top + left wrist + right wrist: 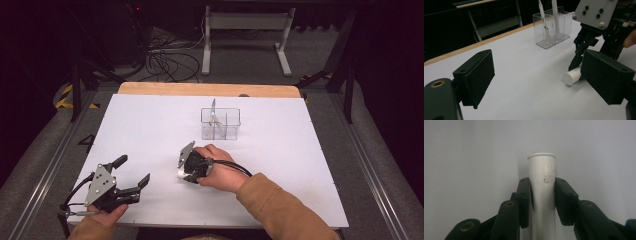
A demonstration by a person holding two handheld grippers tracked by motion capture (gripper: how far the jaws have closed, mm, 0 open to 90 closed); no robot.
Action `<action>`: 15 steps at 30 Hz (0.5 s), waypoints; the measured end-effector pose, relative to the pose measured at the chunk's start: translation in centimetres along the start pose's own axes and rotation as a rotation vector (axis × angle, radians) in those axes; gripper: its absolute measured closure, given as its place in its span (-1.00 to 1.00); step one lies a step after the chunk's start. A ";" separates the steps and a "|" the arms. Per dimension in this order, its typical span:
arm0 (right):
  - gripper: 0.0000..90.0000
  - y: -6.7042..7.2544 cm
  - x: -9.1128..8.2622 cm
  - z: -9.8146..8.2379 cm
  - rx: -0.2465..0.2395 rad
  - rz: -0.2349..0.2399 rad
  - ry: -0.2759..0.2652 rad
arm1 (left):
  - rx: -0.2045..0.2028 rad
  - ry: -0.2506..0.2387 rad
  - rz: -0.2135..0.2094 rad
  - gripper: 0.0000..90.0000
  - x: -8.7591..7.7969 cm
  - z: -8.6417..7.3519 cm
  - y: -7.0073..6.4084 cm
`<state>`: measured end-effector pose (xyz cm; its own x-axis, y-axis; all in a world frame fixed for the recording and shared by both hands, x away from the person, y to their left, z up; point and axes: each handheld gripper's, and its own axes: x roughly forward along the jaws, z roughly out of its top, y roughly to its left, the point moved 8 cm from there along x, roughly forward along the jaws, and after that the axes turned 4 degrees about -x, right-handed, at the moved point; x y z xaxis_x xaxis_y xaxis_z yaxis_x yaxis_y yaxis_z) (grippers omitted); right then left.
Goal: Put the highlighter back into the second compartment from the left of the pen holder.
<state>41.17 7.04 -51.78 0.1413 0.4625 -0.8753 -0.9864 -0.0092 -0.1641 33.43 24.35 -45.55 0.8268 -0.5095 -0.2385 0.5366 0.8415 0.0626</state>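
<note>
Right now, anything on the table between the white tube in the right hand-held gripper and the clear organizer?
Nothing visible. The right hand-held gripper is shut on the white tube, which lies on the white table. The stretch of table from there to the clear organizer is bare. The left hand-held gripper sits off to the side.

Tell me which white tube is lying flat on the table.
The white tube clamped in the right gripper lies flat; the others stand upright in the clear holder.

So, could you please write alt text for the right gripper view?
The right gripper has its two black jaws closed on a white tube that lies on the white table. The tube's flanged end points away from the camera.
</note>
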 end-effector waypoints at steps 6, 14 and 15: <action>0.51 -0.2 -1.6 0.6 0.014 -0.004 -0.045 | 0.001 -0.001 0.001 -0.72 0.0 0.0 0.0; 0.51 -0.5 -3.6 0.9 0.037 -0.022 -0.090 | 0.002 -0.002 0.001 -0.72 0.1 0.0 0.0; 0.51 -0.5 -3.8 0.9 0.031 -0.020 -0.090 | 0.002 -0.002 0.001 -0.72 0.1 0.0 0.0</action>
<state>41.09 6.07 -47.99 0.1548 0.5397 -0.8275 -0.9857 0.0283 -0.1659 33.48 24.31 -45.54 0.8276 -0.5091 -0.2365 0.5362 0.8416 0.0649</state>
